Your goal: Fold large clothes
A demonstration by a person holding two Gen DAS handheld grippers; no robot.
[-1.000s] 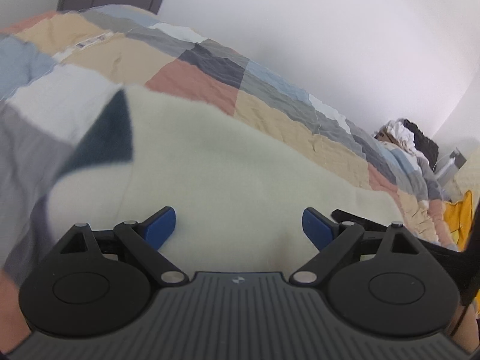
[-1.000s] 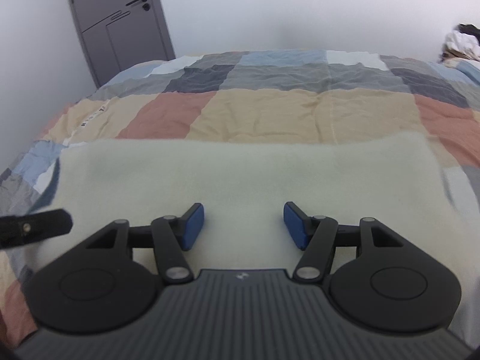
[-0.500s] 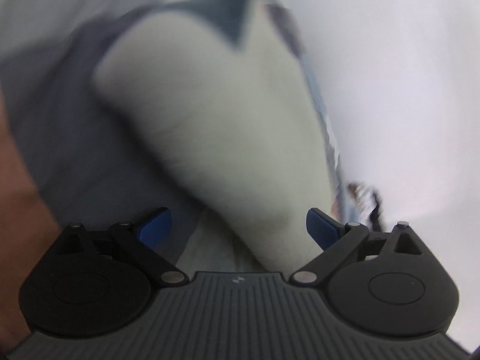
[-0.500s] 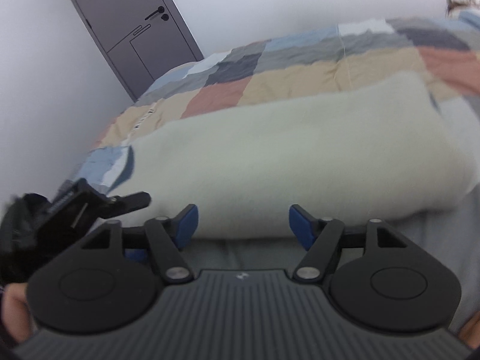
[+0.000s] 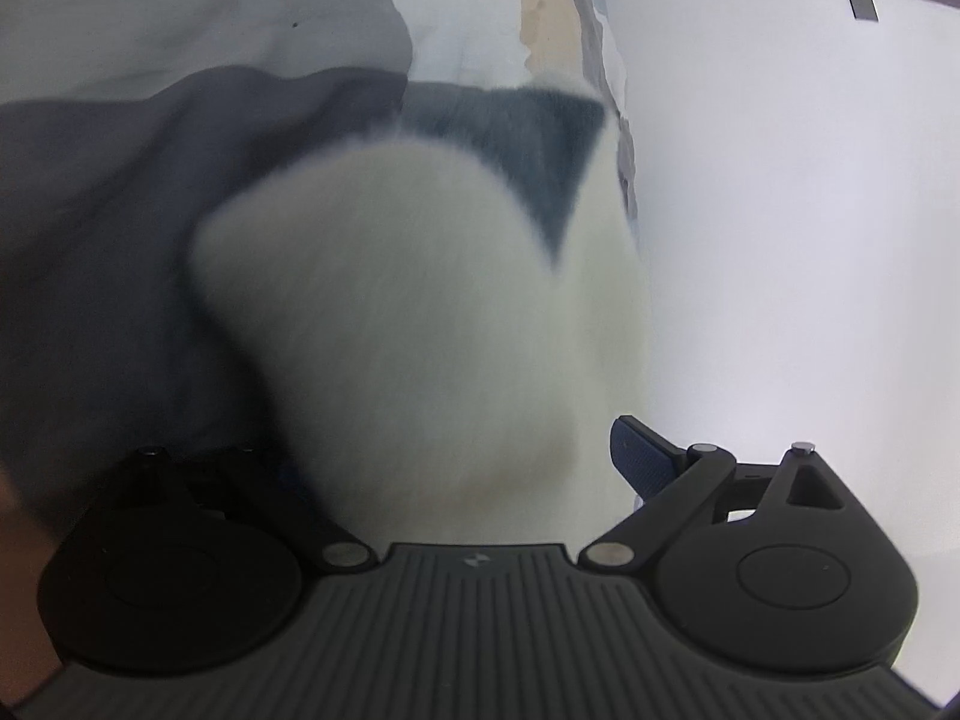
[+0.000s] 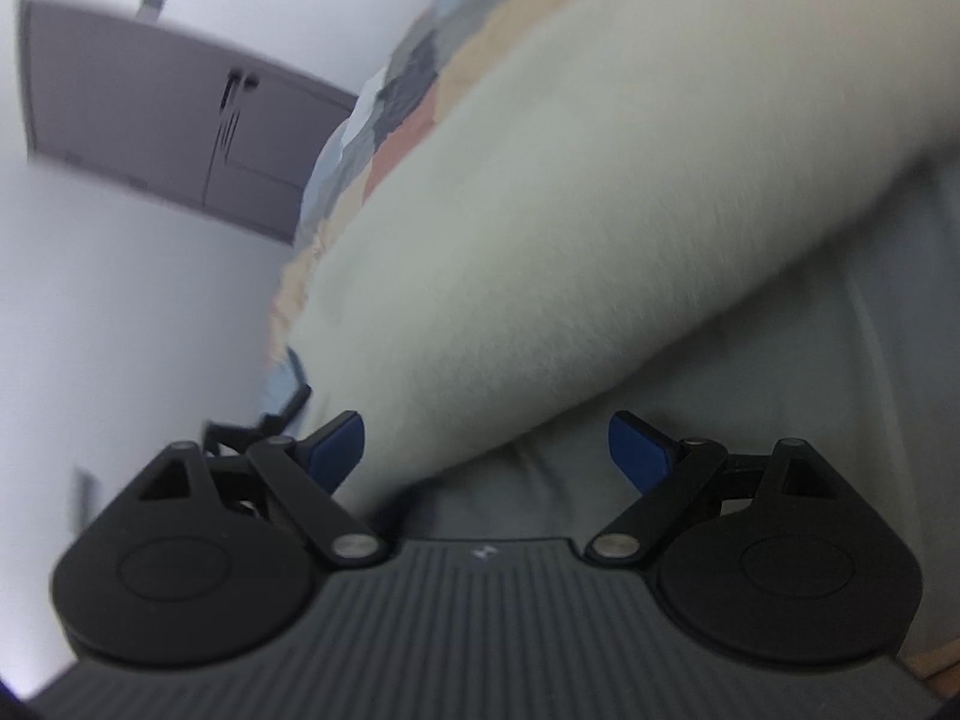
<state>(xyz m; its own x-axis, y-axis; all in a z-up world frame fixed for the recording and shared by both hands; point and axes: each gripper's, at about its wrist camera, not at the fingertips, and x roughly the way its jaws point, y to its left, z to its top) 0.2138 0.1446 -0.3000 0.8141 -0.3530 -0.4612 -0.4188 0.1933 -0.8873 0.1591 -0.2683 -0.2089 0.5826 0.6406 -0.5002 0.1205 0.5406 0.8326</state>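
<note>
Across the patchwork bedspread (image 6: 420, 114) lies the cream fleece garment (image 6: 540, 228), already doubled into a thick, fluffy roll. In the right wrist view it runs from about seven o'clock up to one o'clock, and its near edge passes between the blue pads. The right gripper (image 6: 486, 450) has its jaws opening, wide apart; the left pad sits just beside the fleece while the right pad hangs over grey fabric (image 6: 750, 372), so nothing is pinched.

In the left wrist view the rolled end of the garment fills the centre, with a dark blue triangular patch (image 5: 534, 144) at about one o'clock. The left gripper (image 5: 456, 468) looks spread, its right pad standing clear at four o'clock; the left pad is buried behind the fleece (so contact there cannot be judged).

My reading is that both grippers are lining up on the near edge for the next fold. To do it well, each should slide its lower finger beneath every layer, close only once the whole thickness sits deep between the pads, and lift together so the bulky roll does not sag or unroll.
</note>
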